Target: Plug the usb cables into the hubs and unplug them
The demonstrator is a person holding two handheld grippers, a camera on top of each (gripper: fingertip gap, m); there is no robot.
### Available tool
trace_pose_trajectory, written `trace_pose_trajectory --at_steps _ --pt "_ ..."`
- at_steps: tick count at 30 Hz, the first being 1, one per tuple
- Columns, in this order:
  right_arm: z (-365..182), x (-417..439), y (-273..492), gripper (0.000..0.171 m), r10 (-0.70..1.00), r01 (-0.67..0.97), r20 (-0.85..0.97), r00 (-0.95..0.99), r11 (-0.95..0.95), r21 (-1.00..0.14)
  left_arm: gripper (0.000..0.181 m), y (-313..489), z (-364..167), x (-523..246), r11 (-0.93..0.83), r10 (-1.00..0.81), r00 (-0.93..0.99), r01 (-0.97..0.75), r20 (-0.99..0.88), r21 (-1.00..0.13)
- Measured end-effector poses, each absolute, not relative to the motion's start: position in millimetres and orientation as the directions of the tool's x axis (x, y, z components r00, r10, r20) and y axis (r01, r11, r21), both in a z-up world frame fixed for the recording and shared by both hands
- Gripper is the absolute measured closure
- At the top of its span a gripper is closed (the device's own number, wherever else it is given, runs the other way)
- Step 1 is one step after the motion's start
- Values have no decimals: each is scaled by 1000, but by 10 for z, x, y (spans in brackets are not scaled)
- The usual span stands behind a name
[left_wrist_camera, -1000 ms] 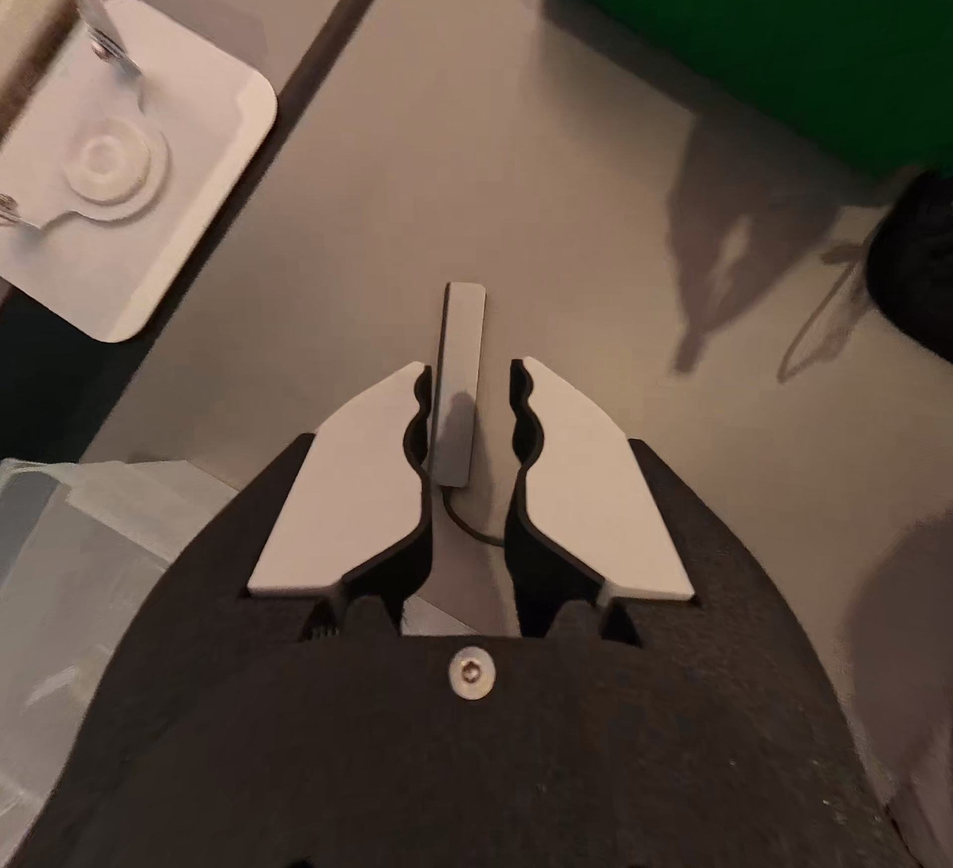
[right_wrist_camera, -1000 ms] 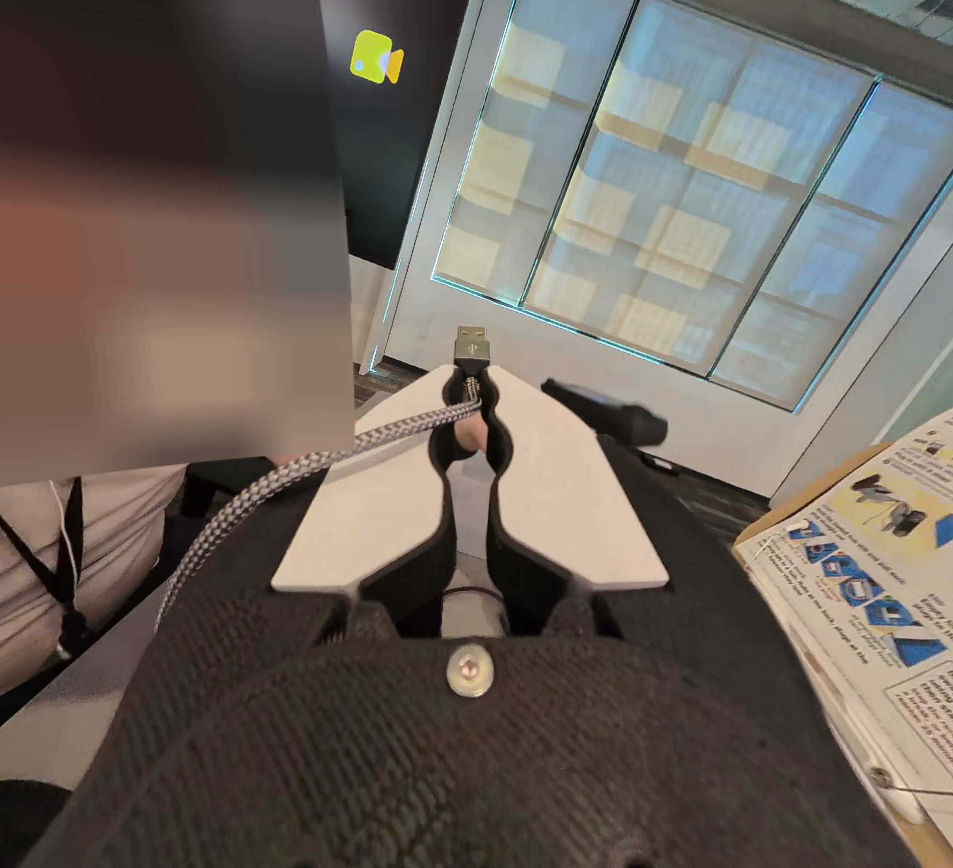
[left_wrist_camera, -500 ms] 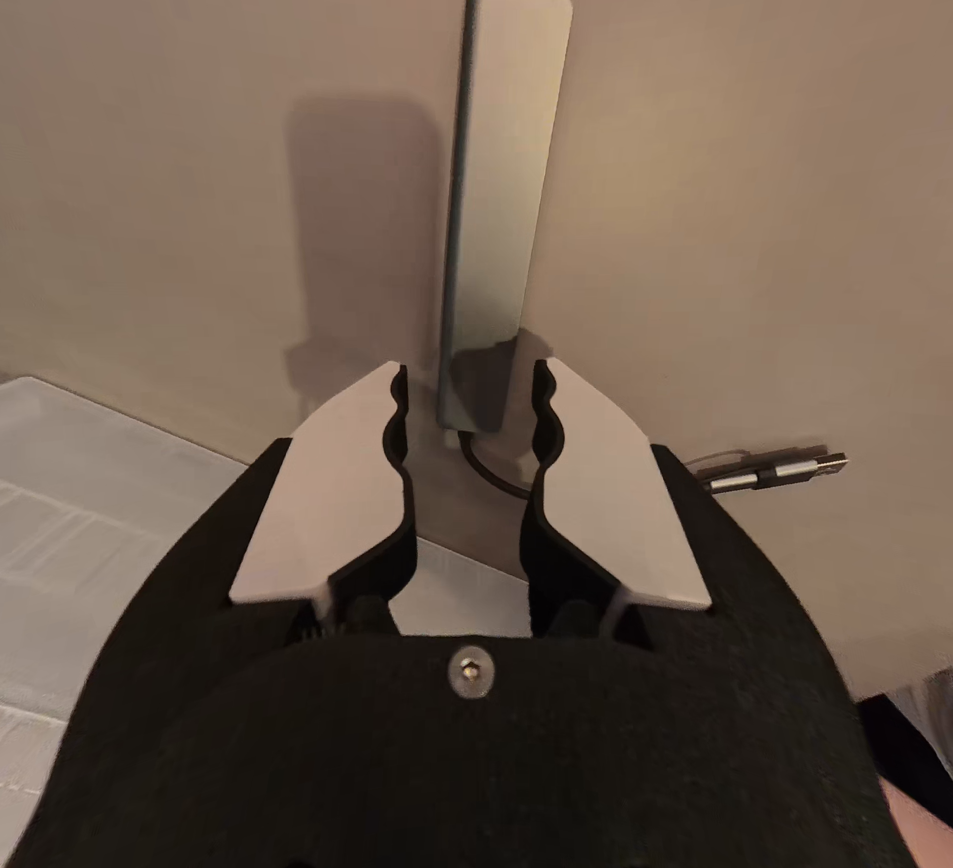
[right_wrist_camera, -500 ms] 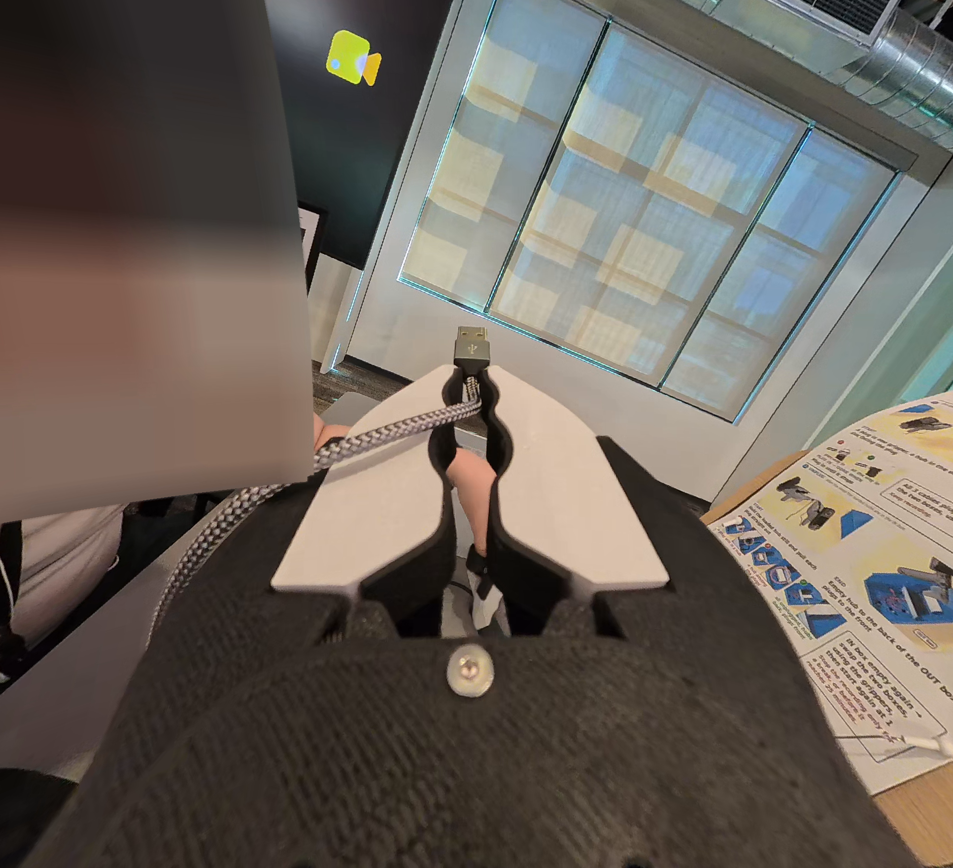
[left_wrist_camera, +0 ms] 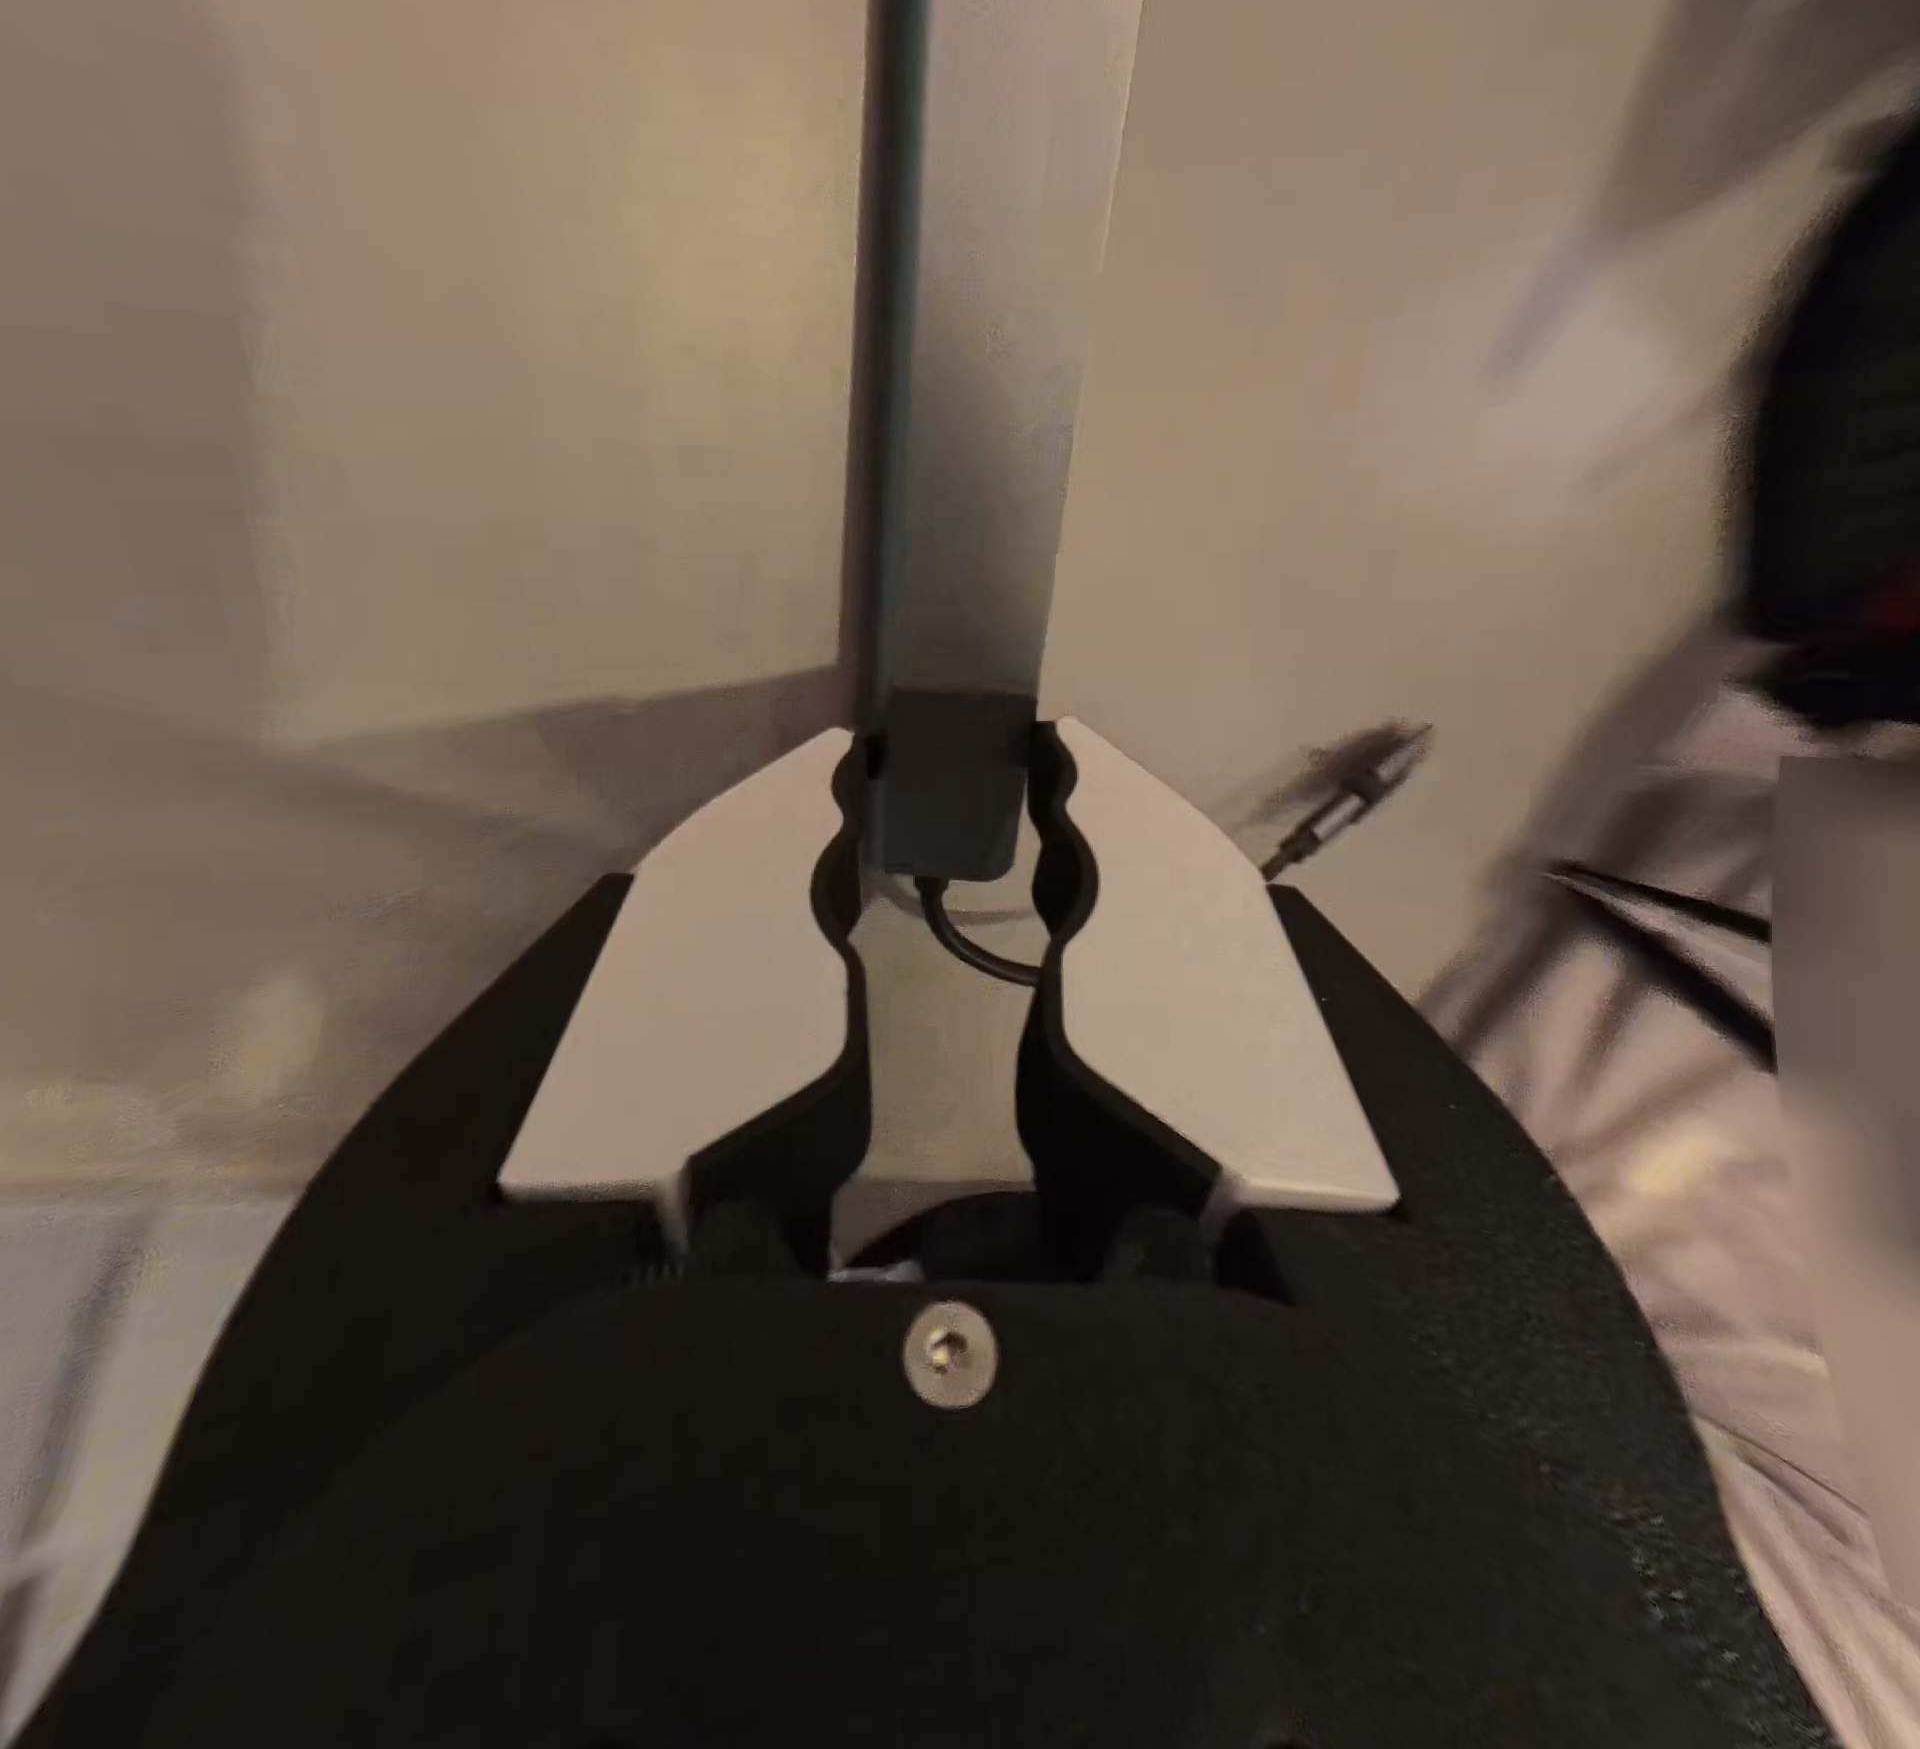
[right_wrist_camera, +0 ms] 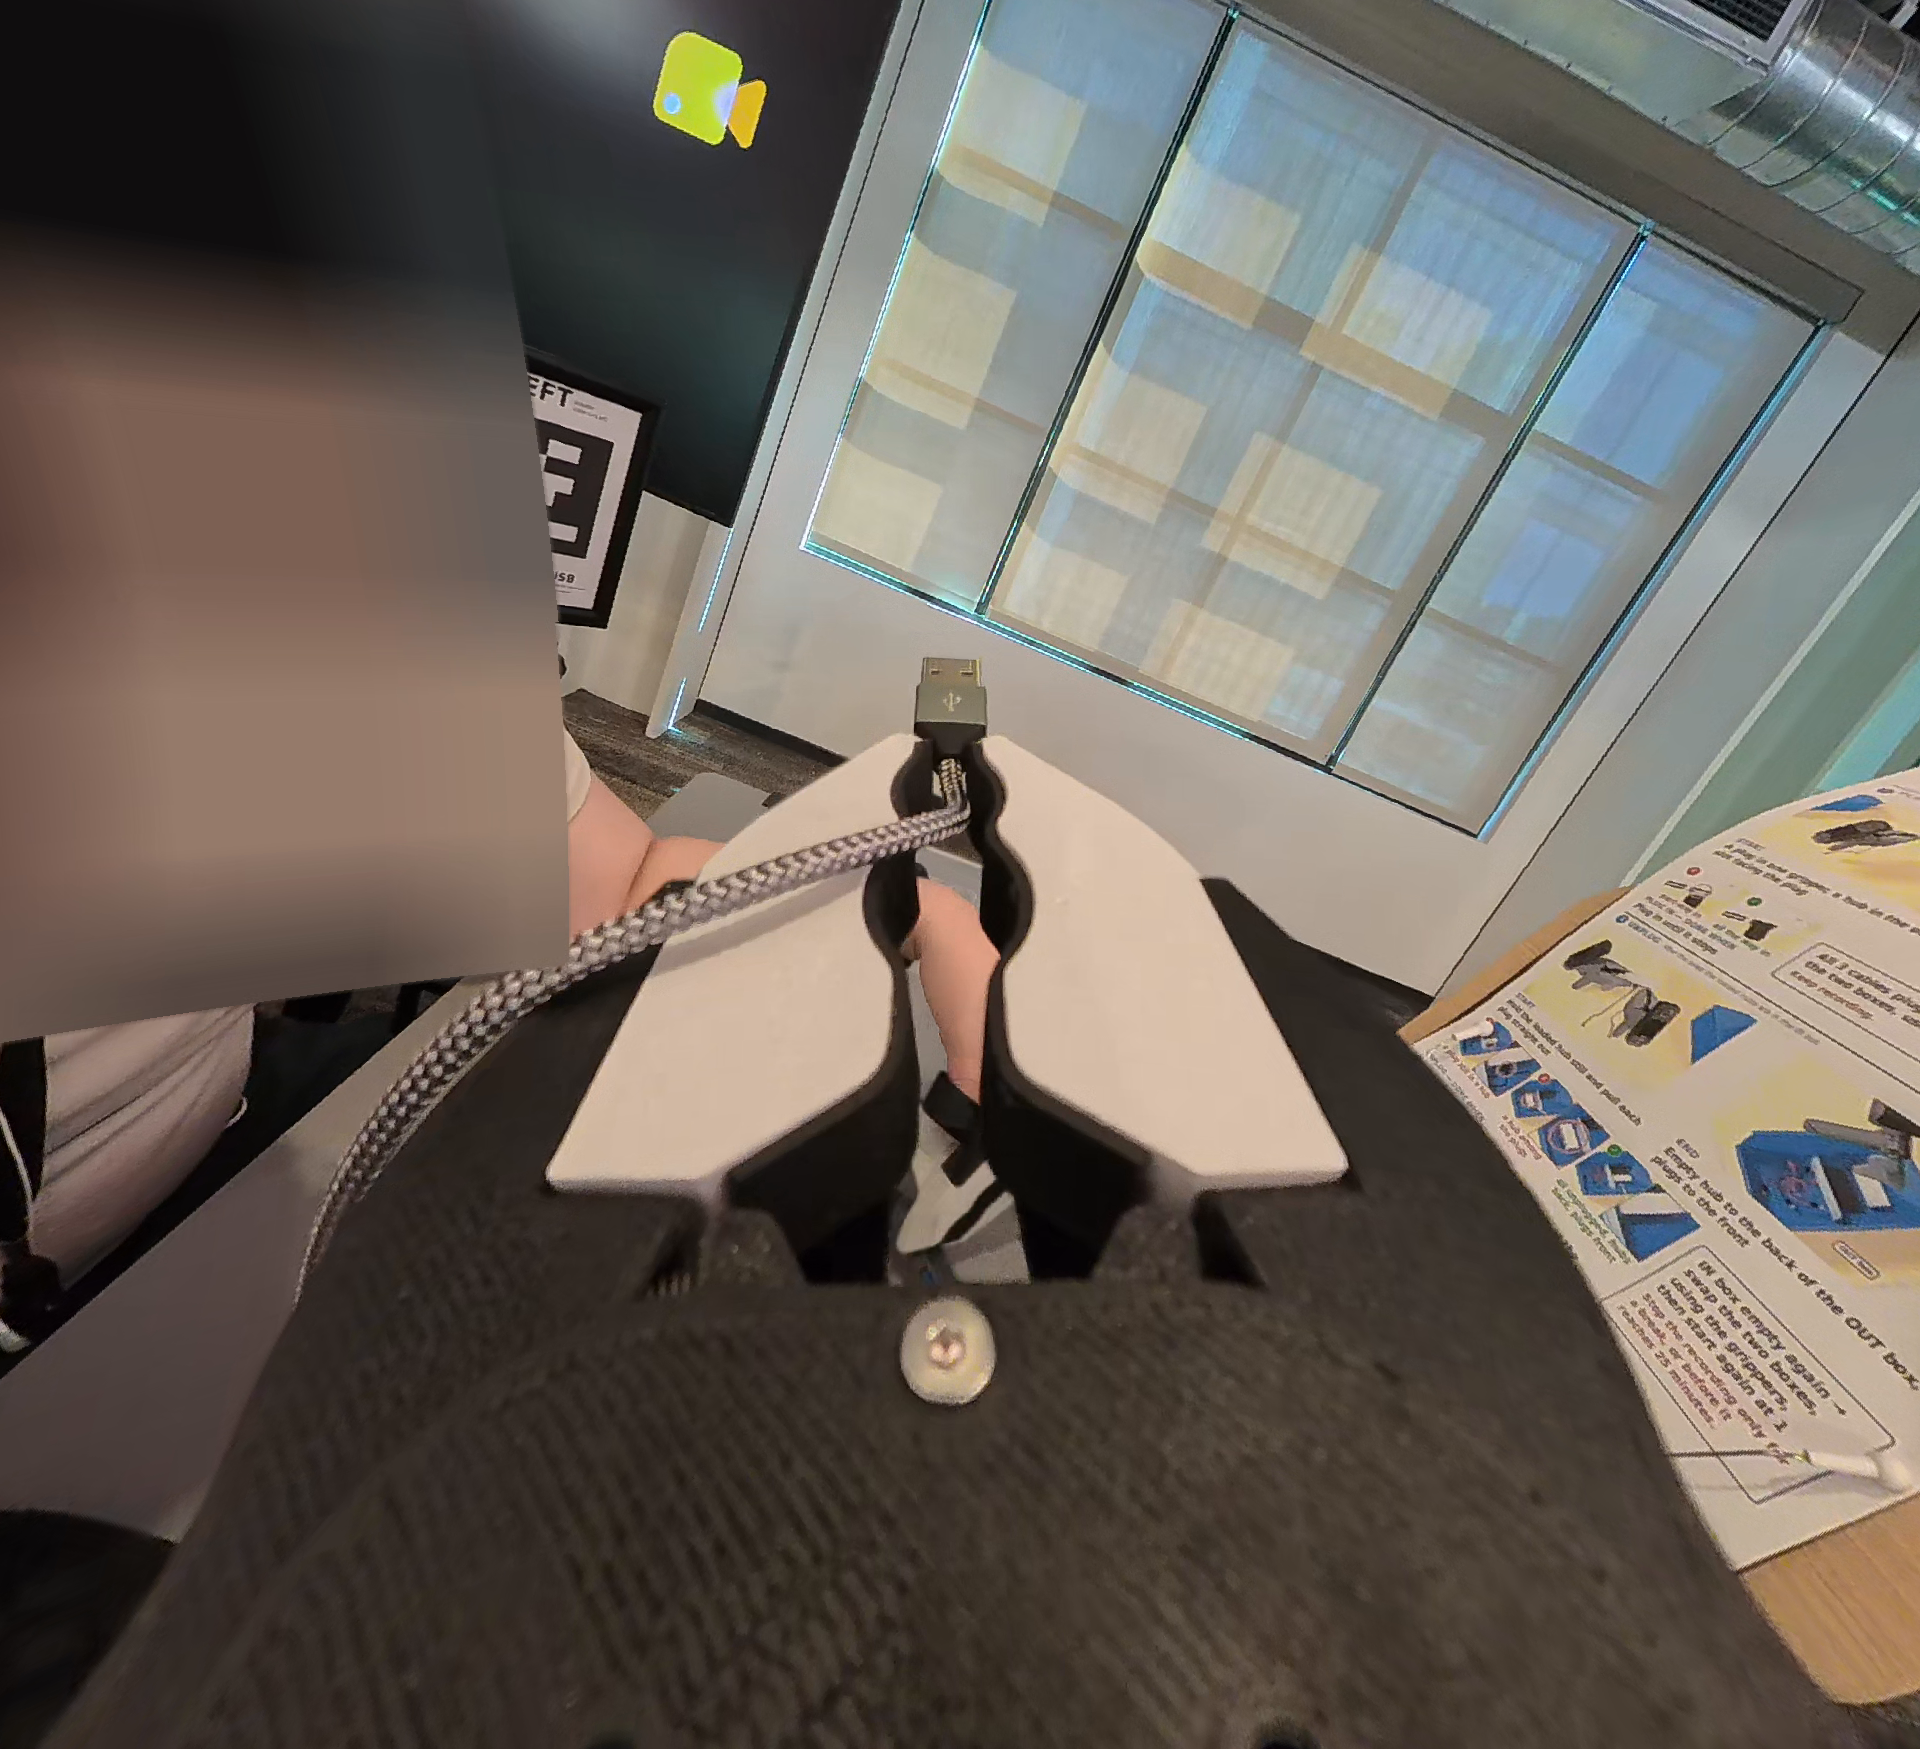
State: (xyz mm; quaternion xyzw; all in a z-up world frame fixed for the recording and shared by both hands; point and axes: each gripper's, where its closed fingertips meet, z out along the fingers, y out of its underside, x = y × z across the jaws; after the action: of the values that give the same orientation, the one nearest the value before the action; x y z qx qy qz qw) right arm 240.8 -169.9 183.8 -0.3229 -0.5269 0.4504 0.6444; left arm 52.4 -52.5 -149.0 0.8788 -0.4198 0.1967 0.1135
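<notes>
The left gripper (left_wrist_camera: pixel 951 780) was closed on the near end of the hub (left_wrist_camera: pixel 977 328), a slim, rigid, likely light bar. The right gripper (right_wrist_camera: pixel 948 749) pinched the plug (right_wrist_camera: pixel 951 700) at its stiff neck, the braided cable (right_wrist_camera: pixel 582 951) trailing limply.

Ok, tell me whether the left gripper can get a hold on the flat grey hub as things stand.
Probably yes. The left gripper already has the near end of the flat grey hub between its white fingers, both apparently touching its sides. Only the hub's thin black cord trails between them; nothing blocks it.
</notes>
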Motion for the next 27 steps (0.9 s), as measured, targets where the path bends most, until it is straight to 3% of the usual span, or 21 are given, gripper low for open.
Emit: trace_pose_trajectory --at_steps 3,10,27 --pt "1826 2390 -1696 164 920 -235 390 35 386 -892 152 -739 -1473 676 -647 -583 574 -756 575 100" --pt "1827 2409 -1709 164 917 -237 397 38 394 -888 152 -904 -1462 921 -624 -509 497 -776 703 96" --pt "1784 2367 -1709 164 915 -221 404 25 399 -890 153 -469 -1482 837 -756 -529 606 -654 594 -6"
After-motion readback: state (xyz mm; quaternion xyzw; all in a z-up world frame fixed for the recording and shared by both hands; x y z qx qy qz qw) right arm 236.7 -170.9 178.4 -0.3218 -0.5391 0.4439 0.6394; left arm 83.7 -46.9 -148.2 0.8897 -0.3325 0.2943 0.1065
